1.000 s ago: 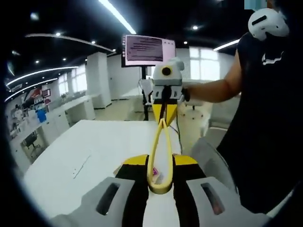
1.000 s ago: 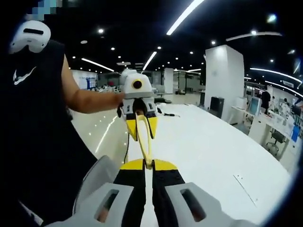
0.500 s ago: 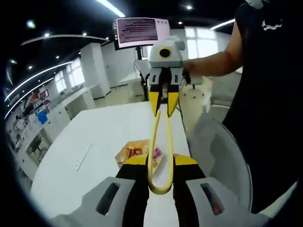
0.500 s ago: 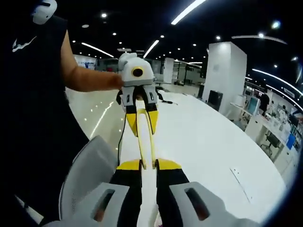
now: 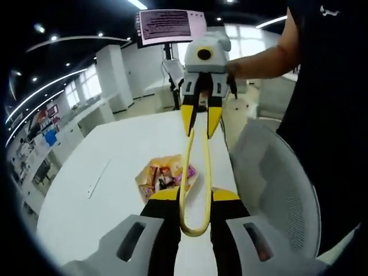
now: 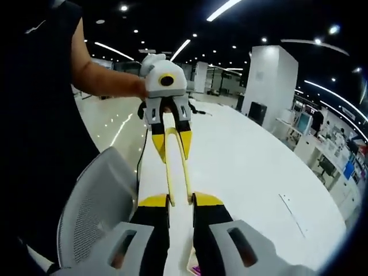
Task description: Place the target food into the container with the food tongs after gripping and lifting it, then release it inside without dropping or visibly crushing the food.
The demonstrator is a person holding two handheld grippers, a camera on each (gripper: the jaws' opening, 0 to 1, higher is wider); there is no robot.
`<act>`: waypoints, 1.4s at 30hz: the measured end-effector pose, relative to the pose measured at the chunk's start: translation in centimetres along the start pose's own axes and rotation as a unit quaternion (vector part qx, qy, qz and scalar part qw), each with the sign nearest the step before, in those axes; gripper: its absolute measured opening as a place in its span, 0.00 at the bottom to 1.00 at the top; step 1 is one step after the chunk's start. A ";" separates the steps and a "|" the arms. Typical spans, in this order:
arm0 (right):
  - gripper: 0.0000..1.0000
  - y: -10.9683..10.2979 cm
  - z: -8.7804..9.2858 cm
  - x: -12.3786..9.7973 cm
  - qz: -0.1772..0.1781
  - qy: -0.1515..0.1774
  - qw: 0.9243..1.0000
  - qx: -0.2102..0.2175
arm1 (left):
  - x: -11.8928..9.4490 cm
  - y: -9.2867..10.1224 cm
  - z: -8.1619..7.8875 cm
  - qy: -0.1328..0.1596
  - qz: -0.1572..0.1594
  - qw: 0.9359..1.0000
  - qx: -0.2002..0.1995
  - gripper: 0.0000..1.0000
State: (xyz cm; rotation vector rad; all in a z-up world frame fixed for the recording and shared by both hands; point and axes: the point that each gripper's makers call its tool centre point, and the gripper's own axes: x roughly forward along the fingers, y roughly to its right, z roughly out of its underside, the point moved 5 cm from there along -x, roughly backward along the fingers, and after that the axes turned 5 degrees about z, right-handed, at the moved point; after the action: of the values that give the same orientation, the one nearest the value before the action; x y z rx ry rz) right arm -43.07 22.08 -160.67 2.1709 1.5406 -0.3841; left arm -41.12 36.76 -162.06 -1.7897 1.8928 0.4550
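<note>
One table: a long white top [image 5: 103, 195] runs away from both cameras, bare except for the food and a thin seam line; in the right gripper view it [image 6: 247, 172] stretches toward a white column [image 6: 270, 86].
Room: a large open office with a dark ceiling, strip lights and spot lamps; a monitor [image 5: 171, 26] on a stand is at the far end of the table.
Chair: a grey mesh chair [image 5: 276, 184] is just beside the table's edge, seen from the other side too [image 6: 92, 201].
Person: dark sleeveless top, with a bare forearm [image 5: 259, 57] reaching to the far gripper.
Food: a small heap of wrapped snacks [image 5: 167, 175] in orange, yellow and pink wrappers, lying on the table.
Food tongs: yellow, two slim arms joined in a loop [image 5: 207, 172], held in the air between the two grippers; also seen in the right gripper view [image 6: 169, 172].
Left gripper: [image 5: 194, 198] jaws set narrow, clasping the looped end of the tongs; seen from the other side at [image 6: 172, 154].
Right gripper: [image 6: 181, 201] jaws narrow, with the tongs' two free ends pressed between them; it faces the left camera [image 5: 200, 131].
Food against fingers: the heap lies on the table below the tongs, just left of their arms and just beyond the left jaw tip, apart from every finger.
</note>
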 end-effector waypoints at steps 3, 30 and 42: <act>0.13 -0.3 0.9 0.4 0.000 -0.008 1.000 -0.001 | 0.6 0.2 0.7 -0.002 -0.001 1.000 -0.004 0.14; 0.17 -1.8 7.0 4.2 -0.009 -0.059 0.998 -0.011 | 4.4 1.3 6.6 -0.050 -0.008 0.998 -0.029 0.14; 0.18 -2.3 10.4 6.2 -0.014 -0.085 0.996 -0.004 | 7.1 1.6 10.2 -0.080 -0.002 0.996 -0.039 0.15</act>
State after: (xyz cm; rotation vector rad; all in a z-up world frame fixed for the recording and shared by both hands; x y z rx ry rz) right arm -42.82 22.44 -173.00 2.0549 1.4766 -0.5568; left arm -41.62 36.64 -174.57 -1.7511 1.7828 0.6593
